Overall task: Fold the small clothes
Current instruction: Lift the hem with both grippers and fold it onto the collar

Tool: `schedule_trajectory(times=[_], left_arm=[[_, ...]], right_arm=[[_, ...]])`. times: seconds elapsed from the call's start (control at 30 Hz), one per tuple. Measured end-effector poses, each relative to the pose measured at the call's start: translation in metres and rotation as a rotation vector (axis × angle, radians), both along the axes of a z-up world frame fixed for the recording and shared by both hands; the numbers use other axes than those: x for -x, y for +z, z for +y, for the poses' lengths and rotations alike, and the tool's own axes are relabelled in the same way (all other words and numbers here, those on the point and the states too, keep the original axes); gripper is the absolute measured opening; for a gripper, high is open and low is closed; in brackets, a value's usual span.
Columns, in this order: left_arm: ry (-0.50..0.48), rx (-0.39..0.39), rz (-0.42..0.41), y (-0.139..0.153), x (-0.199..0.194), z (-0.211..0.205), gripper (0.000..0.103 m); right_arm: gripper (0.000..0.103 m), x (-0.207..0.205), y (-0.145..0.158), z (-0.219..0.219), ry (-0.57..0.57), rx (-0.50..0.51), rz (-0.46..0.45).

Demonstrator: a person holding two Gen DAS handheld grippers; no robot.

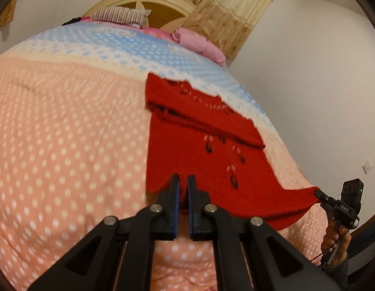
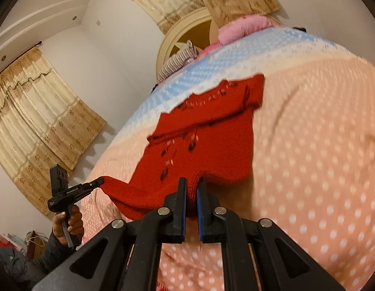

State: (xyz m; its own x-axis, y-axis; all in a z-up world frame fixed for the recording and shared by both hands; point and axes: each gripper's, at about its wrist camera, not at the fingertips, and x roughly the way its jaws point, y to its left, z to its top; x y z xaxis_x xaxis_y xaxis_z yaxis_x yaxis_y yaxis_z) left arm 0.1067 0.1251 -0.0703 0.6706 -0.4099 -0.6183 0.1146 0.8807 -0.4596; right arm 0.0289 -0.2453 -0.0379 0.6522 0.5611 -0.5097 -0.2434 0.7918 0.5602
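Both tongs, the left gripper [image 1: 183, 181] and right gripper [image 2: 191, 184], are pinching shut on the near hem corners of the red sweater [image 1: 202, 140], which is lying toward twelve o'clock on the bedspread [image 1: 66, 133], probably for folding it away.

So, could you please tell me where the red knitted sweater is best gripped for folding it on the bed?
Grip the red knitted sweater along its near hem, one corner per claw, coming from the foot of the bed. The hem is a straight free edge, the sleeves already lie folded across the chest, and both claws, left and right, pinch it there.
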Motion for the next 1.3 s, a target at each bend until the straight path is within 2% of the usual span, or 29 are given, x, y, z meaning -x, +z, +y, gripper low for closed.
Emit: schedule_trajectory(times=[0.13, 0.5, 0.67, 0.93, 1.3], left_arm=[[0.014, 0.034, -0.021, 0.012, -0.016, 0.005, 0.006], [0.019, 0.03, -0.116, 0.052, -0.072, 0.004, 0.006], [0.031, 0.035, -0.132, 0.063, -0.102, 0.003, 0.006], [0.055, 0.01, -0.15, 0.073, -0.153, -0.004, 0.005], [0.071, -0.03, -0.107, 0.056, -0.229, -0.015, 0.005]], right_arm=[[0.007, -0.013, 0.023, -0.001, -0.01, -0.006, -0.049], [0.007, -0.063, 0.071, -0.003, -0.045, -0.011, -0.141], [0.007, -0.095, 0.087, -0.002, -0.057, 0.001, -0.163], [0.007, -0.141, 0.089, 0.001, -0.068, 0.03, -0.149], [0.007, -0.218, 0.072, -0.002, -0.099, 0.066, -0.086]])
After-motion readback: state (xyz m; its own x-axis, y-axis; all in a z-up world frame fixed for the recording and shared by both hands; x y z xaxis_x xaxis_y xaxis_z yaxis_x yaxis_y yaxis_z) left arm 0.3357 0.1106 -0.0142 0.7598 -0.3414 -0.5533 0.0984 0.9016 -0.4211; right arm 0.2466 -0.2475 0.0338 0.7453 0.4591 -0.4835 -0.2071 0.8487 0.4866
